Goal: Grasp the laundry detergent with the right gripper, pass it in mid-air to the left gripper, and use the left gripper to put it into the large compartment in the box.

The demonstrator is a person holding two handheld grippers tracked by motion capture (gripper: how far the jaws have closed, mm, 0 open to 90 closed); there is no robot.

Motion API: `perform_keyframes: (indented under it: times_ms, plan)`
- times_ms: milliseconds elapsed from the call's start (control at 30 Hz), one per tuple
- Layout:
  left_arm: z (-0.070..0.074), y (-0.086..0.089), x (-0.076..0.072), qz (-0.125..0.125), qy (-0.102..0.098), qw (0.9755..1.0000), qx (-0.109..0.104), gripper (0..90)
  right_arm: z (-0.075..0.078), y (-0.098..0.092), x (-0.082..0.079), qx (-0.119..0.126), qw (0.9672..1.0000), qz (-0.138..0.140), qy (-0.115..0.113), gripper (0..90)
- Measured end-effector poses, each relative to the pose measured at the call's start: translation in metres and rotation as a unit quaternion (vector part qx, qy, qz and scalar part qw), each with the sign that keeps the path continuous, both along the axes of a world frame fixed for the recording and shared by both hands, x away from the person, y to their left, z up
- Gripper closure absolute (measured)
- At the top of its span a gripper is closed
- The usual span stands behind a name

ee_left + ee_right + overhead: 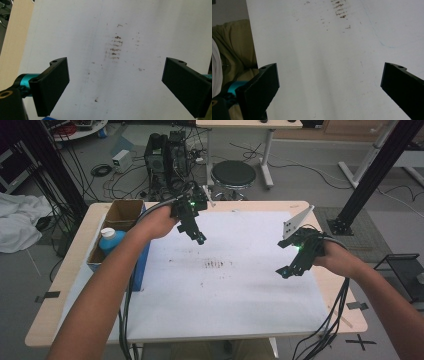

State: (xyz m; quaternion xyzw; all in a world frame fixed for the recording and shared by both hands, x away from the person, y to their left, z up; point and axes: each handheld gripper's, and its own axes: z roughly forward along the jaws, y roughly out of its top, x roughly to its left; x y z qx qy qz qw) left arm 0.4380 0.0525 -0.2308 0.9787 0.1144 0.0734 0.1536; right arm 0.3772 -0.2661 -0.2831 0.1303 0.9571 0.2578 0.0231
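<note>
Both tongs are wide open and hold nothing. The left tongs point(199, 238) hang over the far left part of the white sheet point(240, 290), near the box point(120, 217) with the blue bottle point(111, 240). The right tongs point(286, 270) hang over the right side, well apart from the left ones. The brown marks point(218, 264) lie on the sheet between them. A swing to the left could bump the box or tip the bottle. The cables point(330, 325) could drag on the table point(75, 265) edge. The high view shows the box and bottle; the left gripper view shows the marks point(115, 47) up close.
</note>
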Motion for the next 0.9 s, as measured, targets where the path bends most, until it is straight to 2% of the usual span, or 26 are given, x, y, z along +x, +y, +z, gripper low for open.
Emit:
perform_keyframes:
  times_ms: [67,100,133,167,233,267,300,333,367,400,500,567,600,633,667,700,733,767,900]
  plan:
    - [-0.0011,-0.0007,-0.0015,0.007,-0.001,0.9999,-0.012,7.5,-0.0001,0.0015,0.0008,-0.001,1.0000,0.003,0.000,0.8]
    - [0.0013,-0.0004,-0.0007,-0.004,-0.001,1.0000,0.005,7.5,-0.0002,0.0020,0.0013,-0.002,1.0000,0.005,0.000,0.8]
    - [-0.0010,-0.0009,-0.0023,0.005,0.000,0.9999,-0.012,7.5,-0.0001,0.0025,0.0016,-0.003,1.0000,0.005,-0.001,0.8]
    - [0.0009,-0.0004,-0.0012,-0.005,-0.002,1.0000,0.001,7.5,-0.0001,0.0027,0.0018,-0.003,1.0000,0.006,0.000,0.8]
    - [0.0005,-0.0004,-0.0019,-0.004,-0.003,1.0000,0.001,7.5,-0.0006,0.0036,0.0019,-0.002,1.0000,0.006,0.000,0.8]
    - [-0.0002,-0.0008,-0.0029,0.000,-0.001,1.0000,-0.007,7.5,-0.0005,0.0039,0.0017,-0.004,1.0000,0.006,0.001,0.8]
    - [0.0011,-0.0006,-0.0024,-0.007,-0.003,1.0000,0.003,7.5,-0.0011,0.0045,0.0021,-0.001,1.0000,0.009,-0.001,0.8]
    - [-0.0001,-0.0010,-0.0037,-0.002,-0.004,1.0000,-0.007,7.5,-0.0011,0.0047,0.0021,-0.001,1.0000,0.009,-0.002,0.8]
    - [0.0014,-0.0010,-0.0033,-0.008,-0.003,1.0000,0.002,7.5,-0.0007,0.0046,0.0022,-0.003,0.9999,0.010,-0.001,0.8]
    - [0.0004,-0.0016,-0.0044,-0.003,-0.004,1.0000,-0.006,7.5,-0.0005,0.0048,0.0021,-0.004,0.9999,0.010,-0.001,0.8]
    - [0.0016,-0.0017,-0.0044,-0.009,-0.003,1.0000,0.002,7.5,0.0000,0.0055,0.0014,-0.003,1.0000,0.007,-0.002,0.8]
    - [0.0002,-0.0024,-0.0061,-0.003,-0.004,1.0000,-0.007,7.5,0.0004,0.0052,0.0013,-0.002,1.0000,0.009,-0.003,0.8]
    - [0.0020,-0.0024,-0.0055,-0.011,-0.003,0.9999,0.005,7.5,0.0004,0.0053,0.0008,-0.002,1.0000,0.008,-0.002,0.8]
    - [0.0021,-0.0026,-0.0058,-0.011,-0.003,0.9999,0.005,7.5,0.0003,0.0052,0.0006,-0.001,1.0000,0.008,-0.004,0.8]
    - [0.0004,-0.0030,-0.0069,-0.004,-0.004,1.0000,-0.008,7.5,0.0006,0.0050,0.0003,-0.002,1.0000,0.007,-0.004,0.8]
    - [0.0000,-0.0031,-0.0071,-0.004,-0.003,0.9999,-0.010,7.5,0.0008,0.0046,0.0004,-0.002,0.9999,0.011,-0.005,0.8]
    - [0.0017,-0.0028,-0.0063,-0.012,-0.002,0.9999,0.003,7.5,0.0009,0.0046,-0.0008,-0.002,1.0000,0.004,-0.003,0.8]
    - [0.0022,-0.0030,-0.0066,-0.013,-0.002,0.9999,0.007,7.5,0.0013,0.0041,-0.0002,-0.003,1.0000,0.008,-0.005,0.8]
    - [0.0021,-0.0021,-0.0071,-0.012,-0.004,0.9999,0.002,7.5,0.0015,0.0040,-0.0008,-0.002,0.9999,0.008,-0.005,0.8]
